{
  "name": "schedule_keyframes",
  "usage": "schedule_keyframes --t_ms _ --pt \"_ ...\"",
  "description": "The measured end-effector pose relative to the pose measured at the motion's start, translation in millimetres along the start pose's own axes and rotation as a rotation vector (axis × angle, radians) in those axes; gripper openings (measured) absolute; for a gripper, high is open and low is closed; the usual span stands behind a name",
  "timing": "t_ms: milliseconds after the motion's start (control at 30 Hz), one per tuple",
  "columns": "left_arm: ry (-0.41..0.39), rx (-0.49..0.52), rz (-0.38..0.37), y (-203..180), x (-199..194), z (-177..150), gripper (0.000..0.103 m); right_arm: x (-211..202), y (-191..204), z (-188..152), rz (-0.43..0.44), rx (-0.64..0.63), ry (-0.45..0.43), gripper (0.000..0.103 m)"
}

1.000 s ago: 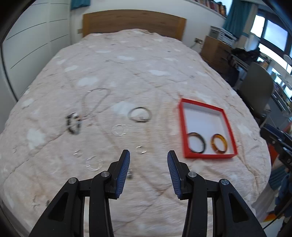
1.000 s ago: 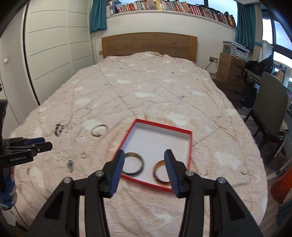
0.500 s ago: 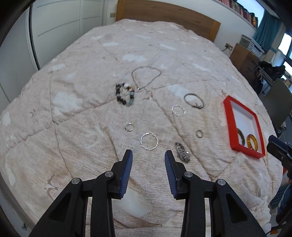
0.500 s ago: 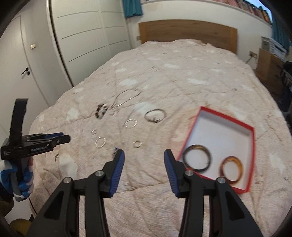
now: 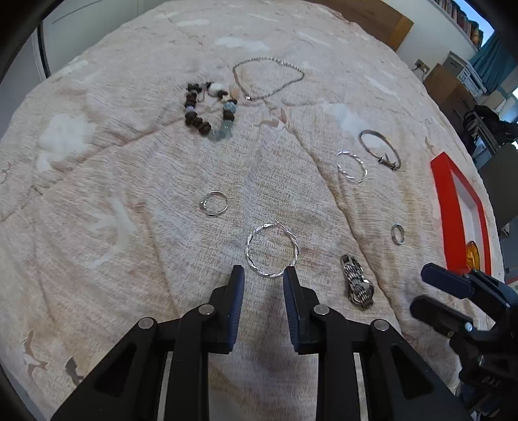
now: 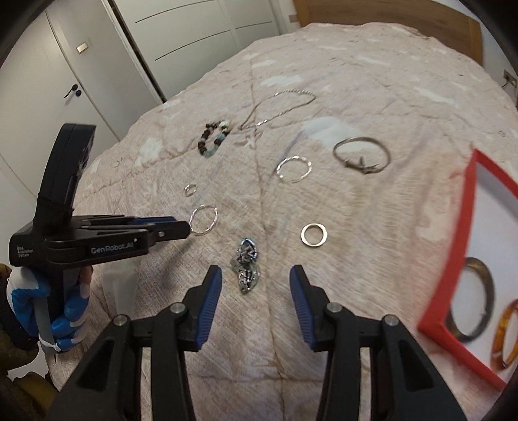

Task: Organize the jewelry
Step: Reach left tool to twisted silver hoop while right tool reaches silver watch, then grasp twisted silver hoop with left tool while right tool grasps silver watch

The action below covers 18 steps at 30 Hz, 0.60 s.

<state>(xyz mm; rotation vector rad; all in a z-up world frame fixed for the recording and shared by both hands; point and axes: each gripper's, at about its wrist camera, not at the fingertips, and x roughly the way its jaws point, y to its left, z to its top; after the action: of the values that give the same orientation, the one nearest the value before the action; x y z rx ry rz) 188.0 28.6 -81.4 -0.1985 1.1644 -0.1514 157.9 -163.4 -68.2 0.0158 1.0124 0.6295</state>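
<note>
My left gripper [image 5: 264, 272] points down at the bed, its jaws closing. The near edge of a twisted silver hoop [image 5: 248, 249] lies between the tips, and the pads do not press on it. My right gripper [image 6: 255, 272] hangs open over a crumpled metal link bracelet [image 6: 246, 268], with nothing held. Further up the bed lie a small ring [image 5: 215, 213], a beaded bracelet [image 5: 194, 119], a chain necklace [image 5: 291, 69], a second hoop [image 5: 340, 162], a silver bangle [image 5: 365, 136] and a band ring [image 6: 304, 239]. The red box [image 6: 453, 259] on the right holds a dark bangle [image 6: 485, 272] and an amber bangle [image 6: 505, 324].
Everything rests on a beige quilted bedspread [image 5: 113, 162] that drops off at the near edge. A gloved hand [image 6: 61, 311] holds the left gripper [image 6: 181, 230] at the bed's left side. White wardrobe doors [image 6: 194, 42] stand behind it, and the wooden headboard [image 5: 372, 16] is at the far end.
Both grippers have come down toward the bed. The left jaws have narrowed and closed in on the twisted hoop. The right gripper has swung left from the red box to the link bracelet.
</note>
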Motion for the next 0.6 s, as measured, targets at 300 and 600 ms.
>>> schedule_keyframes --t_ms 300,600 --pt "0.044 -0.049 -0.038 13.8 21.8 3.4 0.013 37.6 5.0 7.6 0.063 -0.056 0.064 0.039" --pt "0.05 -0.09 -0.061 20.4 32.0 8.0 0.013 65.7 4.1 14.0 0.067 -0.07 0.11 0.035"
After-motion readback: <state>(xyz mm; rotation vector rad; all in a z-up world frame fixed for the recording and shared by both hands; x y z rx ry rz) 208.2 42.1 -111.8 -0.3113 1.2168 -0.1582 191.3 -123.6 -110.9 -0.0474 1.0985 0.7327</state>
